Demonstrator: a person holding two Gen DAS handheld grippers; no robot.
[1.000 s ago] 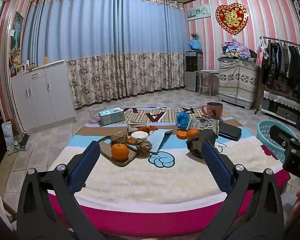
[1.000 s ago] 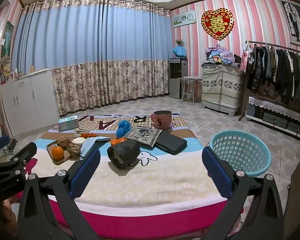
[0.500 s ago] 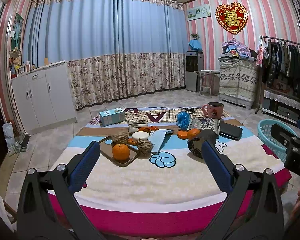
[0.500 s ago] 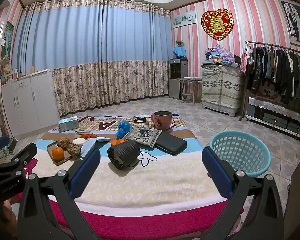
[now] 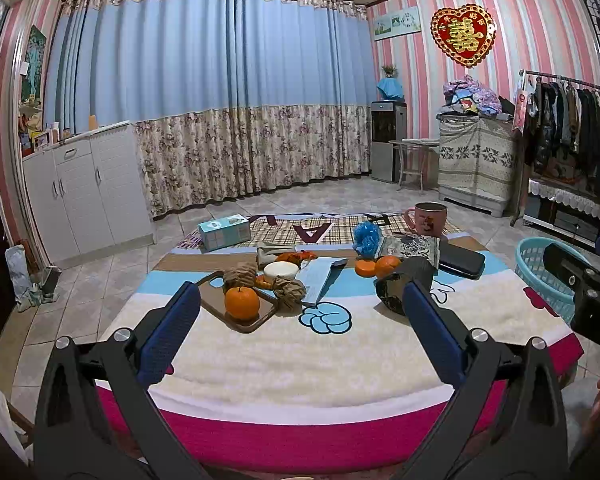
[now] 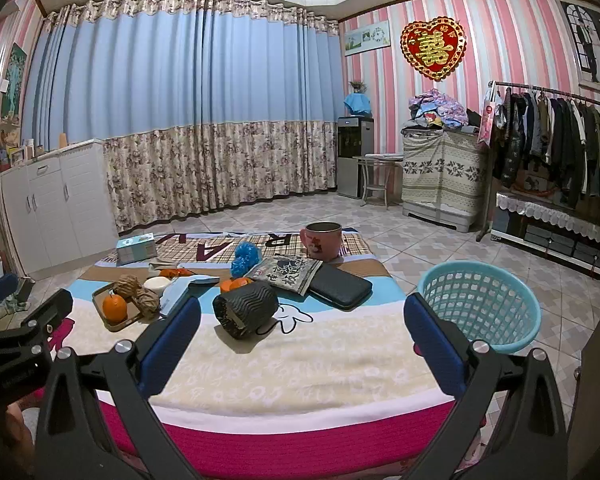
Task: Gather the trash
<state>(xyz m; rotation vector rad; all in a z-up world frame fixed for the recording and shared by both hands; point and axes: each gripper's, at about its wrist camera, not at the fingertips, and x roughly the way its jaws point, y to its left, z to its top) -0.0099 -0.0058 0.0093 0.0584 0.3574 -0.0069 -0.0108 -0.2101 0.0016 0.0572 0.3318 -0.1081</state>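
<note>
**Trash on the blanket, both grippers held back**

Trash lies on the blanket (image 5: 324, 344), well beyond the left gripper (image 5: 300, 312) and right gripper (image 6: 302, 330), both spread wide and empty. Largest first: the basket (image 6: 480, 312) stands off the blanket's right edge. On the blanket, a tray (image 5: 216, 300) carries brown paper wads (image 5: 288, 292); behind them lie orange peels (image 5: 296, 257).
</note>
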